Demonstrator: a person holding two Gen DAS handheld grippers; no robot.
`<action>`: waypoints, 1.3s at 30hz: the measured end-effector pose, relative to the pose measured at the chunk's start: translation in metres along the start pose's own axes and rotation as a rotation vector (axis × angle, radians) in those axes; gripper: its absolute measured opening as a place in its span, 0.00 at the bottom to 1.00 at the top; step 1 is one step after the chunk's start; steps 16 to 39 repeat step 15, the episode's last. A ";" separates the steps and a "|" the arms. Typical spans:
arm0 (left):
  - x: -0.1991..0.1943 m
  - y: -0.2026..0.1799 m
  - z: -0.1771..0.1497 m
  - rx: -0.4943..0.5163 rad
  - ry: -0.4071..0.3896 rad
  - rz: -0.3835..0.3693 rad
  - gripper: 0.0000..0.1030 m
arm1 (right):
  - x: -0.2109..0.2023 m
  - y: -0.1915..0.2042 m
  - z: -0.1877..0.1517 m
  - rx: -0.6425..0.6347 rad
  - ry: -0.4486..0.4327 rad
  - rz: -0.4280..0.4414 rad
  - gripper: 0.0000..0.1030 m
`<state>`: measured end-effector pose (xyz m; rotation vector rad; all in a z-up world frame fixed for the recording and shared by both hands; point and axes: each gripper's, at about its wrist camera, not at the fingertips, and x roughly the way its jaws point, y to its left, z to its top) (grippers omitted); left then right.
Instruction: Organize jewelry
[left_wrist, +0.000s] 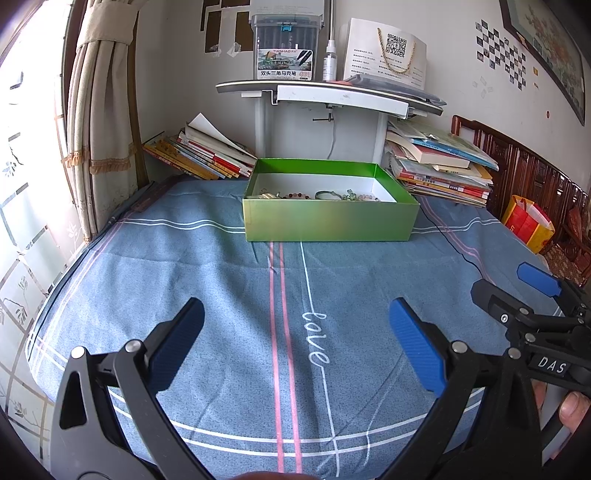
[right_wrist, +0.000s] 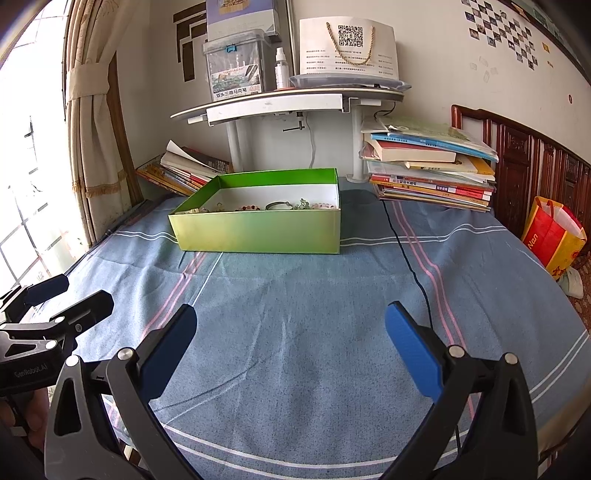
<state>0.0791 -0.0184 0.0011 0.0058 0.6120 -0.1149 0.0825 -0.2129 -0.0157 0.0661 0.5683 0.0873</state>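
A green box (left_wrist: 328, 219) with a white inside stands on the blue sheet at the far side; it also shows in the right wrist view (right_wrist: 258, 230). Several bracelets and bead strings (left_wrist: 325, 195) lie along its near inner wall, also seen in the right wrist view (right_wrist: 280, 205). My left gripper (left_wrist: 295, 314) is open and empty, low over the sheet, well short of the box. My right gripper (right_wrist: 290, 321) is open and empty too, beside the left one. Each gripper shows at the edge of the other's view.
Stacks of books (left_wrist: 439, 166) lie right of the box and more books (left_wrist: 199, 151) left of it. A small white desk (left_wrist: 332, 94) with a marker case stands behind. A black cable (right_wrist: 410, 266) runs over the sheet. A red-yellow bag (right_wrist: 554, 236) stands at the right.
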 end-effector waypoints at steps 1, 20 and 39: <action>0.000 0.000 0.000 0.001 0.000 0.000 0.96 | 0.000 0.000 0.000 0.000 0.000 0.000 0.97; 0.004 0.006 0.001 -0.022 0.015 -0.011 0.96 | 0.001 0.000 -0.001 0.002 0.004 0.002 0.97; 0.004 0.006 0.001 -0.022 0.015 -0.011 0.96 | 0.001 0.000 -0.001 0.002 0.004 0.002 0.97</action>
